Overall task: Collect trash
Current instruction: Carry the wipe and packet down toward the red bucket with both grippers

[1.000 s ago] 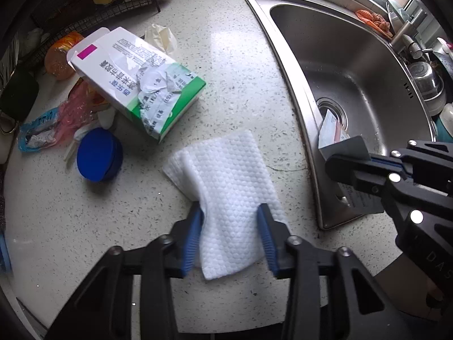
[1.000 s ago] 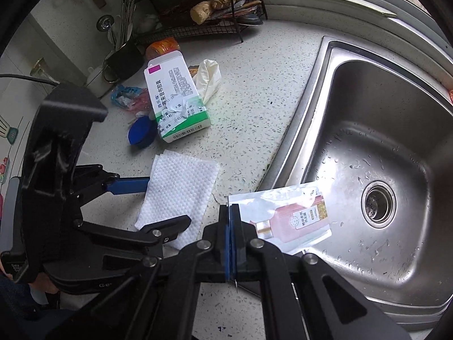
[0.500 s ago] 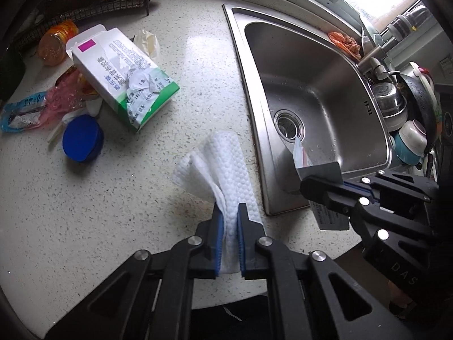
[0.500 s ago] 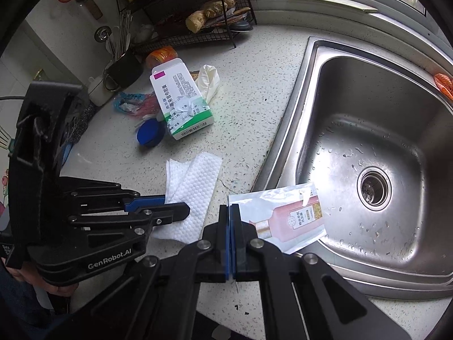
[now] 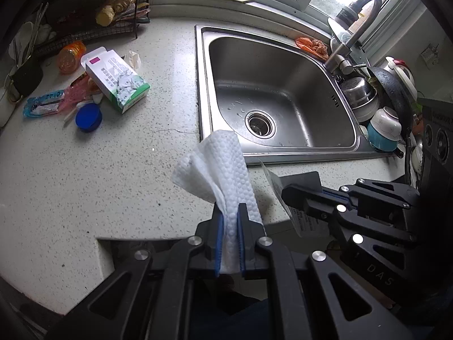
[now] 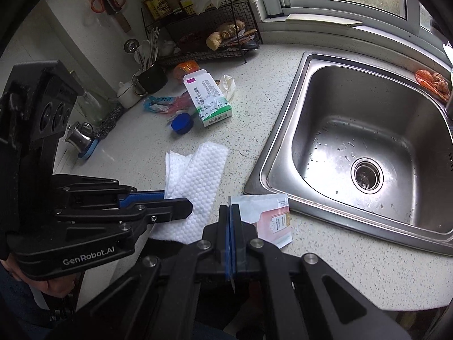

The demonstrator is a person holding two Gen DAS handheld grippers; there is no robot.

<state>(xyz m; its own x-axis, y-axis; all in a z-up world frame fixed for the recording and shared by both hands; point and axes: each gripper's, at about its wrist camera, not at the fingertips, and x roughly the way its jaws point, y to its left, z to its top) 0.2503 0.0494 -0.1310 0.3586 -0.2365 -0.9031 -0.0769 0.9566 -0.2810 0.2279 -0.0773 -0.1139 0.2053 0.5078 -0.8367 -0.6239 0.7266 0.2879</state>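
Note:
My left gripper (image 5: 230, 212) is shut on a white embossed paper towel (image 5: 223, 167) and holds it lifted above the counter's front edge; the towel also shows in the right wrist view (image 6: 198, 175). My right gripper (image 6: 230, 212) is shut on a flat silver and pink sachet (image 6: 269, 218), held beside the towel near the sink's front left corner. In the left wrist view the right gripper (image 5: 286, 192) shows side-on with the sachet's edge (image 5: 271, 178). More trash lies on the counter: a white and green carton (image 5: 116, 82), a blue lid (image 5: 88, 117), pink and blue wrappers (image 5: 51, 102).
A steel sink (image 5: 277, 96) sits to the right, with a tap (image 5: 354, 31) and stacked dishes (image 5: 379, 116) beyond it. A wire rack (image 6: 209, 31) with ginger, a utensil holder (image 6: 150, 76) and an orange jar (image 5: 70, 56) stand at the back of the counter.
My left gripper closed on the paper towel and lifted it off the counter, pulling back toward the front edge. My right gripper pulled back too, still holding the sachet.

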